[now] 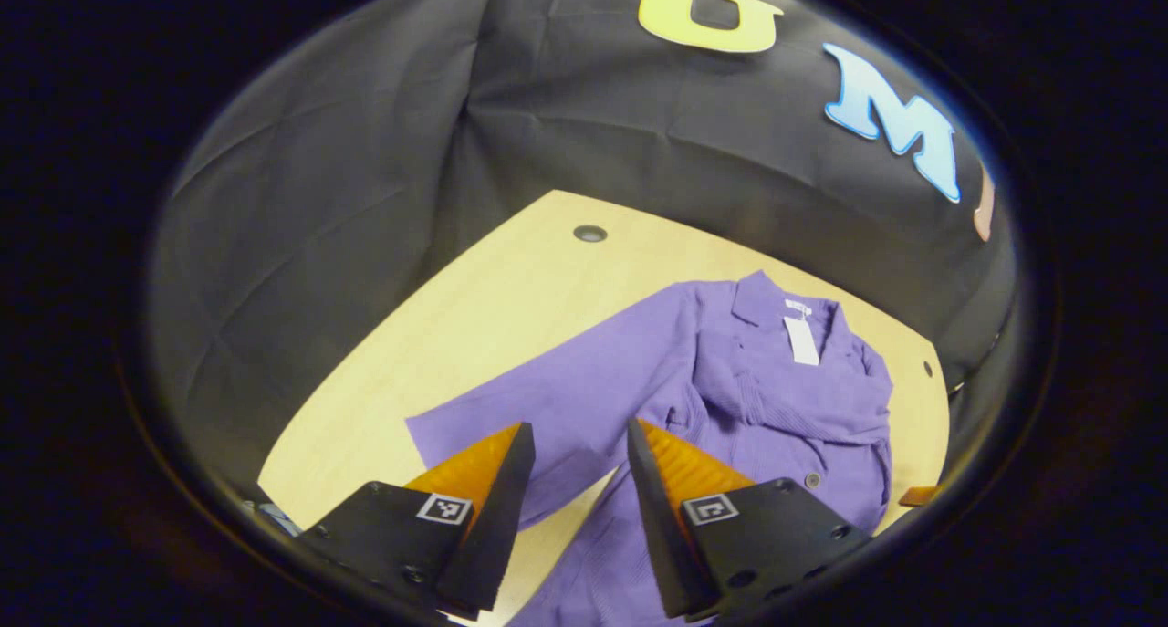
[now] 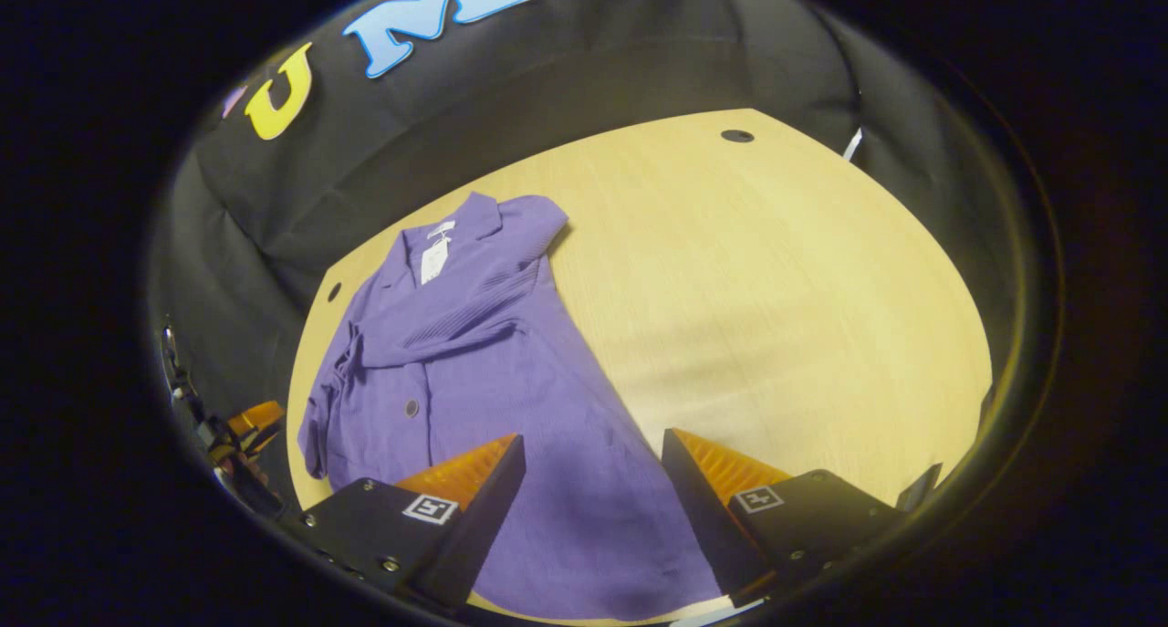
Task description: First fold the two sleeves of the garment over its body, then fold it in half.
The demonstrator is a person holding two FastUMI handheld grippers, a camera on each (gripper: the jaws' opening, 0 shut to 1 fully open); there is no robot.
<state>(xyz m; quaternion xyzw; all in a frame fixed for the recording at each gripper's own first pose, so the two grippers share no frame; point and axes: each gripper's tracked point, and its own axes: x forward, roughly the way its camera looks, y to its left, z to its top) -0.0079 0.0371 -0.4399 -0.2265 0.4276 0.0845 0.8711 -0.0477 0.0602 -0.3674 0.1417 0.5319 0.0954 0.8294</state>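
A purple button-front garment (image 1: 730,381) lies face up on the light wooden table (image 1: 511,308), a white tag (image 1: 801,339) at its collar. One sleeve (image 1: 493,408) stretches flat out to the side, away from the body. The other sleeve (image 2: 465,321) lies folded across the chest. My left gripper (image 1: 579,444) is open, its tips above the outstretched sleeve near the underarm, holding nothing. In the right gripper view the garment (image 2: 511,399) runs toward me, and my right gripper (image 2: 593,454) is open over its lower part, nothing between the fingers.
Black booth cloth (image 1: 365,171) closes in the table at the back and sides. Bare tabletop (image 2: 785,298) spreads beside the garment. Small round holes (image 1: 589,234) (image 2: 736,136) sit in the table near its far edge. Part of the other gripper (image 2: 251,422) shows at the table's edge.
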